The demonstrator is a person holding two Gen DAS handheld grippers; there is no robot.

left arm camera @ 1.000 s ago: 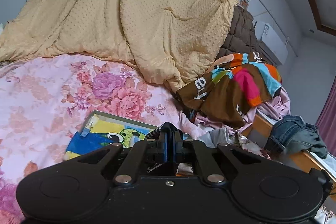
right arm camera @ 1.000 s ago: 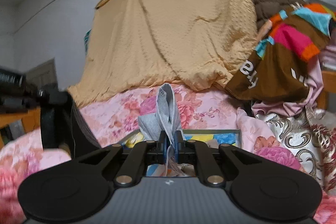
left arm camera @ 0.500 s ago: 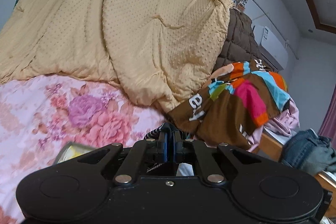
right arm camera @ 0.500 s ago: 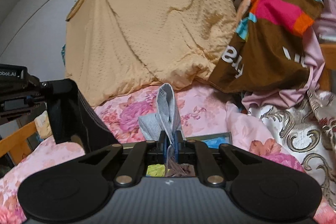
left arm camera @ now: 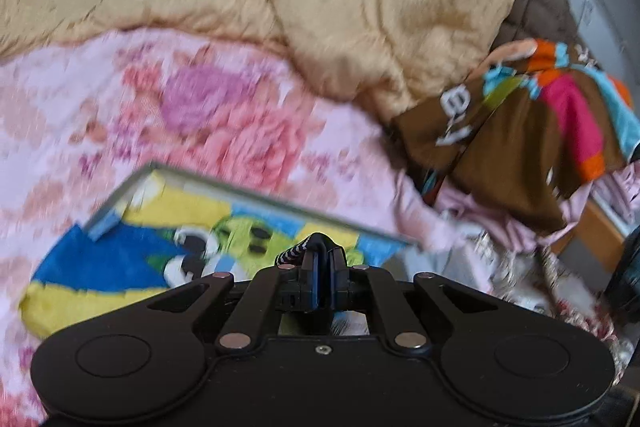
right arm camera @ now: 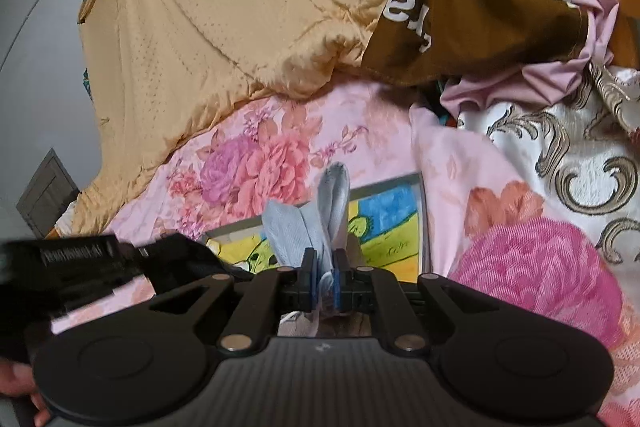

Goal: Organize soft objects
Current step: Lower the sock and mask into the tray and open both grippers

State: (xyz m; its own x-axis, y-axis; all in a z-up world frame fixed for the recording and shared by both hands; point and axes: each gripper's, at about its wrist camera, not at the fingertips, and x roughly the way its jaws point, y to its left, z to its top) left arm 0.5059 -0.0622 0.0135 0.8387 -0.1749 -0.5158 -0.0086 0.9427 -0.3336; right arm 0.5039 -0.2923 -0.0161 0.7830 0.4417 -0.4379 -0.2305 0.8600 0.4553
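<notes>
Two grippers are descending toward the cartoon towel (left arm camera: 120,263) on the floral sheet (left arm camera: 80,107), which half a second ago had nearly left the left view. Left gripper (left arm camera: 320,259), fully closed, is pinching a black-and-white sock (left arm camera: 294,253); right gripper (right arm camera: 324,269) is clamping a pale blue sock (right arm camera: 316,223), likely approaching set-down

Tan quilt (right arm camera: 224,19) — dimpled, faintly glossy cloth; floral bedsheet (right arm camera: 280,131) — smooth matt cotton.
</notes>
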